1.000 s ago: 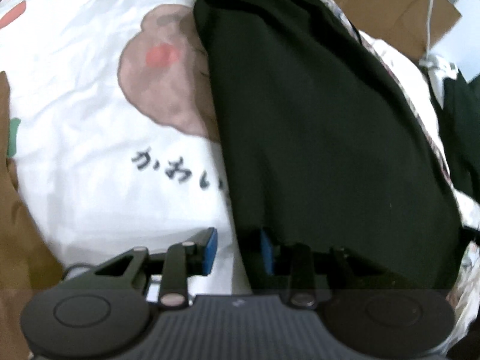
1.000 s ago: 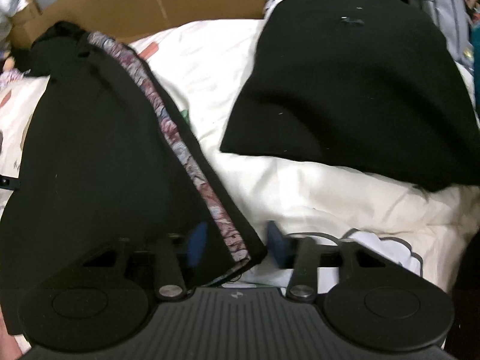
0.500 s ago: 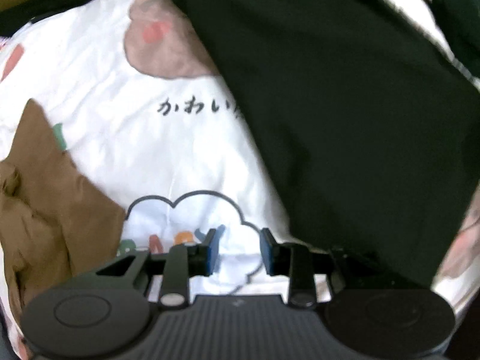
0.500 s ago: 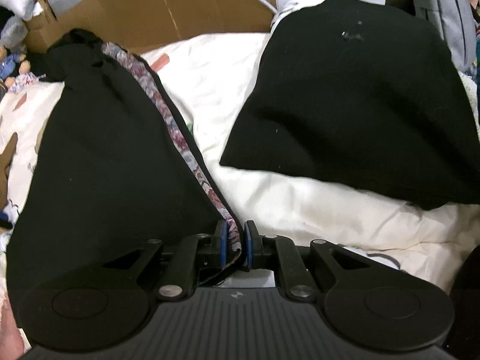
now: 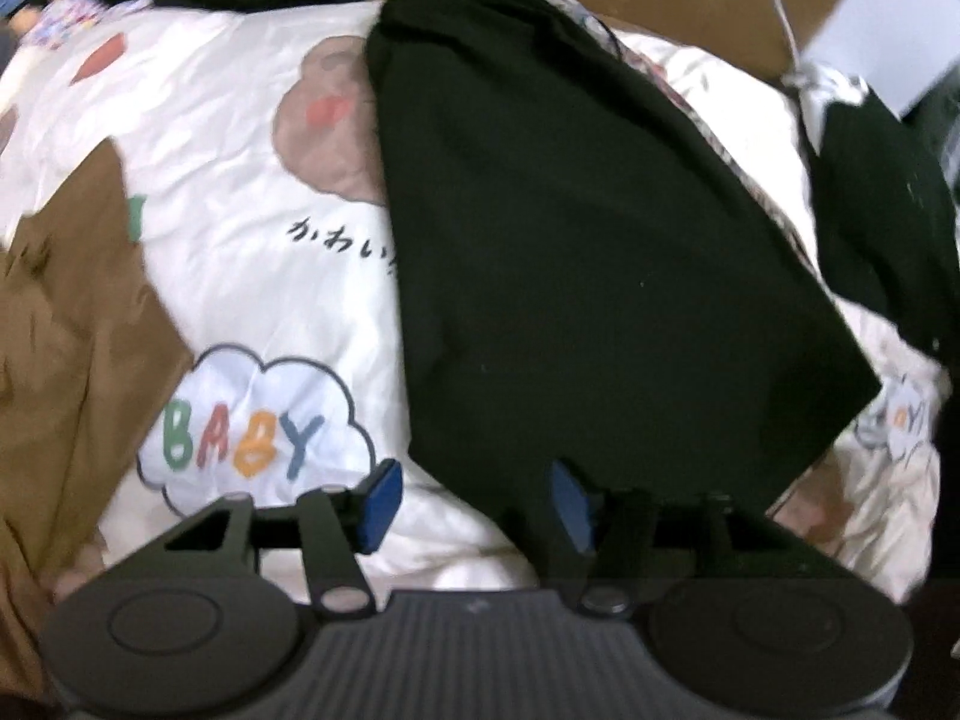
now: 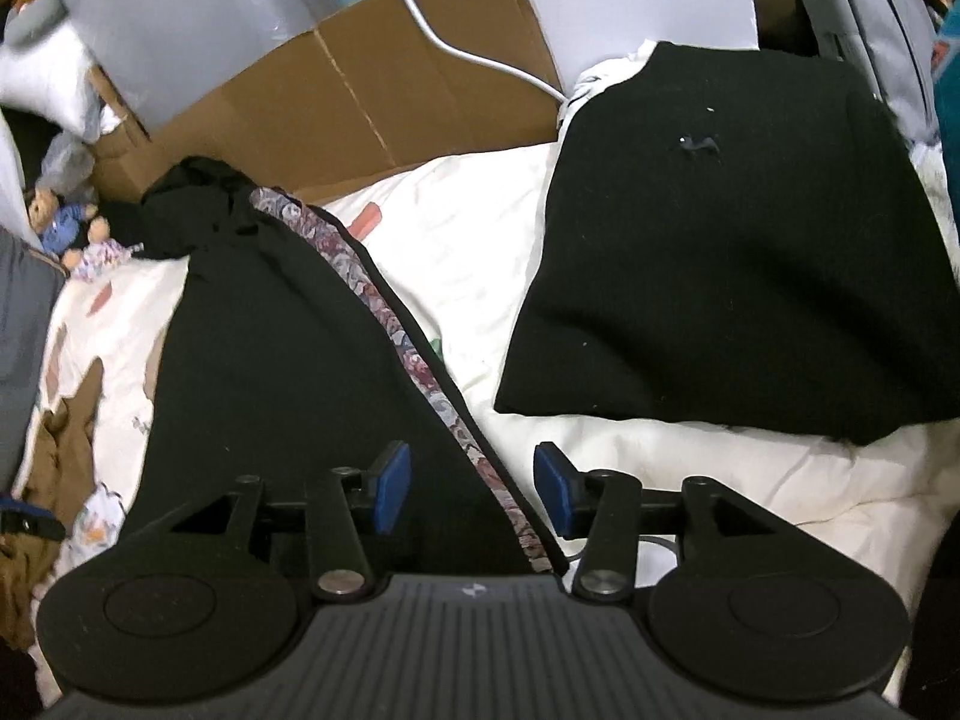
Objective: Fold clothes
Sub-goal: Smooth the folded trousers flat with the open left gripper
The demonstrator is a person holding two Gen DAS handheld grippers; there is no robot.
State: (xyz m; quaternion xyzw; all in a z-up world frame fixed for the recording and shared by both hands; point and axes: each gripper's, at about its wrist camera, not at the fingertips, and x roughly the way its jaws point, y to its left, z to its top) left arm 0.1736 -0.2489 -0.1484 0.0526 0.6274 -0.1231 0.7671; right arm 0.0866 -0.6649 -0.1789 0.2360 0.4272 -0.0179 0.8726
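Black garment (image 6: pixel 288 372) below opening right gripper (image 6: pixel 471 495) (unpinched)

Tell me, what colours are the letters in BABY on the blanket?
Green, red, orange and blue, inside a white cloud BABY print on the cream blanket. The left wrist view shows it best.

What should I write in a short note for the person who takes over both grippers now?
Left gripper: jaws opening, nothing between them.
Right gripper: jaws opening, just above the hem of the long black garment with floral trim; not pressing it.
That garment lies folded lengthwise on the cream printed quilt.
A folded black knit garment lies beside it.
Left: fold the long one shorter.
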